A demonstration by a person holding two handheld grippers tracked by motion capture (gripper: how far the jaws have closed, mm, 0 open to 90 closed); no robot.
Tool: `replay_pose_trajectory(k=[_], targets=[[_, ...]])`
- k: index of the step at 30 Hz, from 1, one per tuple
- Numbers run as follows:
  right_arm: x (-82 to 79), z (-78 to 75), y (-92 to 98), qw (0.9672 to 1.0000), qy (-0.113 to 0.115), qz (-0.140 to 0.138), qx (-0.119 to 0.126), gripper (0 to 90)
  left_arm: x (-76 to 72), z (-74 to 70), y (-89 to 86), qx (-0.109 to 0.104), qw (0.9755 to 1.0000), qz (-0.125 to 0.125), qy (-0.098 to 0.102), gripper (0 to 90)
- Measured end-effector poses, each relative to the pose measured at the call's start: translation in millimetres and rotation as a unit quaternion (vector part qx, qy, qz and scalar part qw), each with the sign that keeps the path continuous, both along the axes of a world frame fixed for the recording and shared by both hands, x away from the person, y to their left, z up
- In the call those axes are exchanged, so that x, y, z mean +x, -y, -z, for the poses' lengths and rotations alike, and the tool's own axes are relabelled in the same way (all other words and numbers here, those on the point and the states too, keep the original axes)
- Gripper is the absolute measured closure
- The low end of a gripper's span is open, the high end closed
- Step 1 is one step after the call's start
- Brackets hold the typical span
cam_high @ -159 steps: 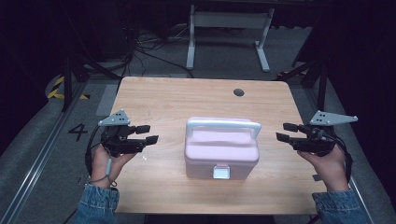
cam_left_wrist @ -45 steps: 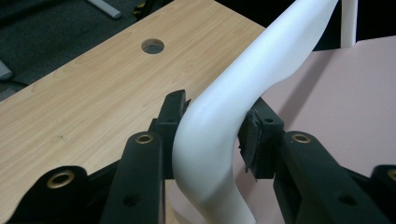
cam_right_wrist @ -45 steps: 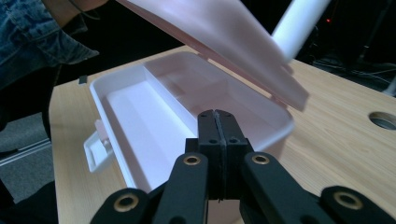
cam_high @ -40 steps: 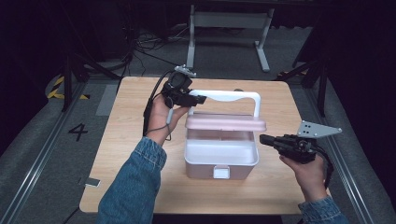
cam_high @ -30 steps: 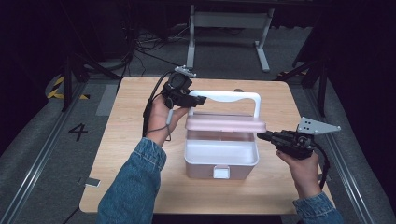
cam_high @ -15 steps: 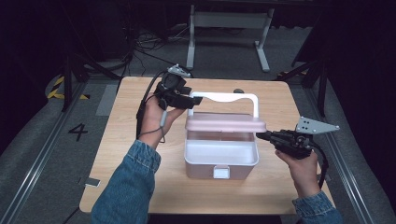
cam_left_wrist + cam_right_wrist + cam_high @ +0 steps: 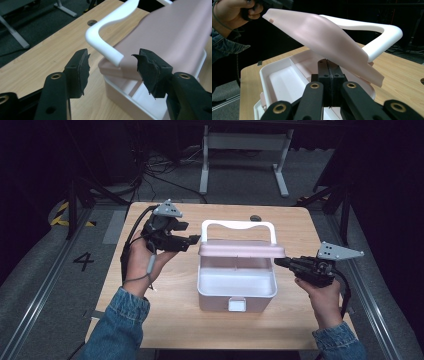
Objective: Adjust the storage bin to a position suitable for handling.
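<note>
Wooden table is lying bare round the white box at its centre, pink lid standing raised. Seen from above, the left gripper is hovering just left of the white handle; its own view is showing its jaws, just opened wide, flanking the handle's end without touching. From the right gripper, jaws are pressing together under the lid's right edge.

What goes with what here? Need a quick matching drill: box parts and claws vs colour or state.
1. lid
2. handle
3. left claw
4. right claw

a. white
b. jaws pressed together
c. pink, raised above the box
d. jaws apart, just opened, near the handle end without gripping it

Pairs: 1-c, 2-a, 3-d, 4-b
</note>
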State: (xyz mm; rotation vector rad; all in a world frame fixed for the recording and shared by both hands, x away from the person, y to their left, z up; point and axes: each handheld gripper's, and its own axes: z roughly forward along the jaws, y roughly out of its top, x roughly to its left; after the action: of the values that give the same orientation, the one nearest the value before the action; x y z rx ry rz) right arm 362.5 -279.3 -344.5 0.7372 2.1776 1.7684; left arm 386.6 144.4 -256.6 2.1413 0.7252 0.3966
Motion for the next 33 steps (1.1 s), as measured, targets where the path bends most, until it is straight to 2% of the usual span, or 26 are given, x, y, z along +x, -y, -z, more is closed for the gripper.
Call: replay_pose_trajectory(k=[4, 9, 15, 18, 22, 27, 30, 32, 33], targets=[[2.4, -2.2, -0.3, 1.0, -0.004, 0.001, 0.004, 90.0, -7.2, 5.2, -6.3, -0.006, 1.0, 0.007, 0.0, 41.9], [6.2, -5.7, -0.5, 0.9999, -0.006, 0.006, 0.008, 90.0, -17.0, 15.6, -14.0, -0.03, 0.9994, 0.013, -0.008, 41.0], [12.6, -9.7, -0.8, 0.9999, 0.0, 0.012, 0.01, 90.0, -17.4, 26.3, -15.4, -0.042, 0.9991, 0.007, -0.003, 37.7], [15.0, -11.5, -1.0, 0.9998, 0.0, 0.017, 0.012, 90.0, -15.5, 31.0, -12.3, -0.047, 0.9988, 0.013, 0.005, 36.4], [17.4, -13.1, -0.8, 0.9997, 0.009, 0.023, 0.011, 90.0, -10.0, 36.2, -7.3, -0.056, 0.9983, 0.014, 0.002, 36.4], [18.3, -13.4, -0.8, 0.9996, 0.01, 0.024, 0.011, 90.0, -2.5, 38.3, -2.6, -0.07, 0.9974, 0.012, 0.008, 34.8], [18.7, -13.1, -0.8, 0.9996, 0.006, 0.024, 0.016, 90.0, 0.6, 37.5, 3.0, -0.077, 0.9968, 0.016, 0.018, 32.1], [19.3, -12.9, -0.1, 0.9996, 0.0, 0.023, 0.018, 90.0, 4.3, 38.1, 6.0, -0.089, 0.9954, 0.028, 0.021, 31.3], [19.7, -12.6, 0.3, 0.9995, -0.002, 0.024, 0.019, 90.0, 5.9, 38.5, 7.5, -0.092, 0.9951, 0.027, 0.024, 31.2]])
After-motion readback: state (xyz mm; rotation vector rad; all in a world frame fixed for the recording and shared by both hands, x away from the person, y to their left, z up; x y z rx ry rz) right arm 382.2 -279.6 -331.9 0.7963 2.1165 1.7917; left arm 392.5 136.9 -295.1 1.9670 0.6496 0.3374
